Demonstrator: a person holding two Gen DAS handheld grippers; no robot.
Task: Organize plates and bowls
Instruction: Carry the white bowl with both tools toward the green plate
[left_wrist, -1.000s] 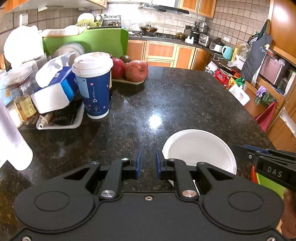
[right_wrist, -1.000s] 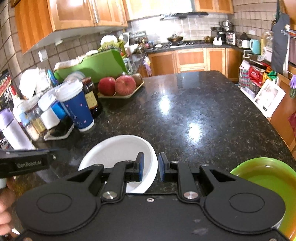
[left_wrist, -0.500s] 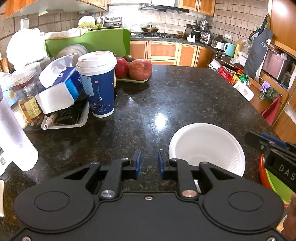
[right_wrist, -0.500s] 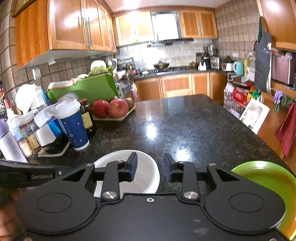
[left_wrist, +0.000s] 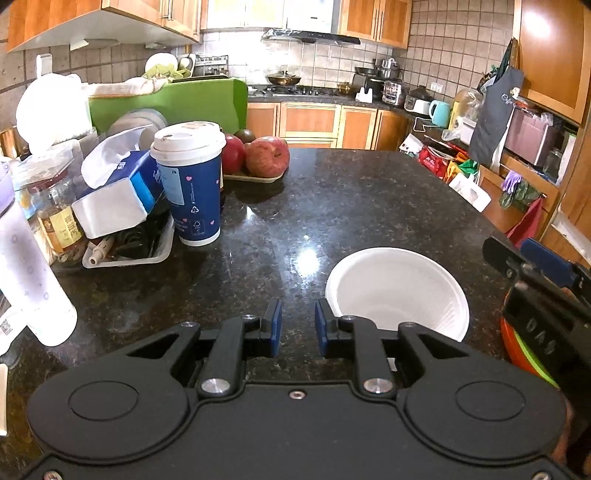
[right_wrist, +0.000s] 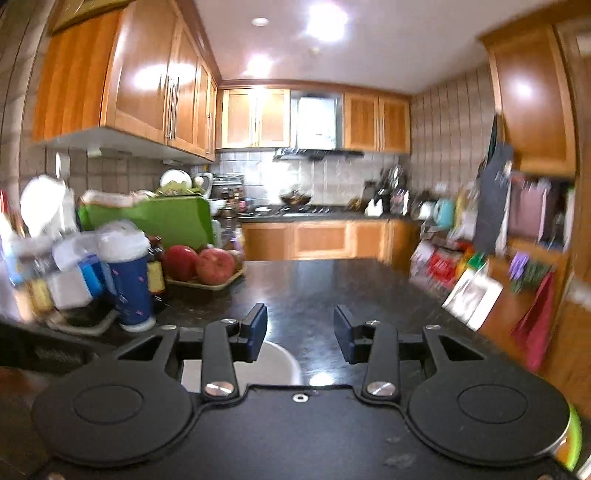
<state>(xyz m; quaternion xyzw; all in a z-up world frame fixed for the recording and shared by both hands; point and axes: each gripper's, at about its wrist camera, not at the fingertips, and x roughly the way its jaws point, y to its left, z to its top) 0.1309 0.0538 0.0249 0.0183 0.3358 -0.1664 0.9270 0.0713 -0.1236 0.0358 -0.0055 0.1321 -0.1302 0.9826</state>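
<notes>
- My left tongs (left_wrist: 297, 326) sit low over the worktop (left_wrist: 332, 192) with only a narrow gap between the blue pads, nothing between them. So pretty much closed, holding zilch.
- My right tongs (right_wrist: 300, 332) are spread wide, also empty. That view is blurry and pitched up at the kitchen, so I can't read much detail from it.
- The white bowl (left_wrist: 397, 291) is the thing I care about. It's upright on the worktop just to the right of the left tongs' tips, near rim close to the right-hand pad but not between the pads. In the right view only a sliver of it shows below the left pad.
- There's a green plate with an orange rim (left_wrist: 524, 354) at the far right edge, mostly hidden behind my right tongs, so I can't tell how it sits exactly.
- My guess at the step: grab the bowl and get it onto or next to that plate.
- To do it well, I'd use the wide-open right tongs, dip one pad inside the bowl wall and one outside, and pinch the near rim. It looks light and thin, so squeeze gently or it'll flex or skid on the granite.
- Keep clear of the blue paper cup (left_wrist: 192, 184) and the apple tray (left_wrist: 255, 177) further back; they're well apart from the bowl anyway.
</notes>
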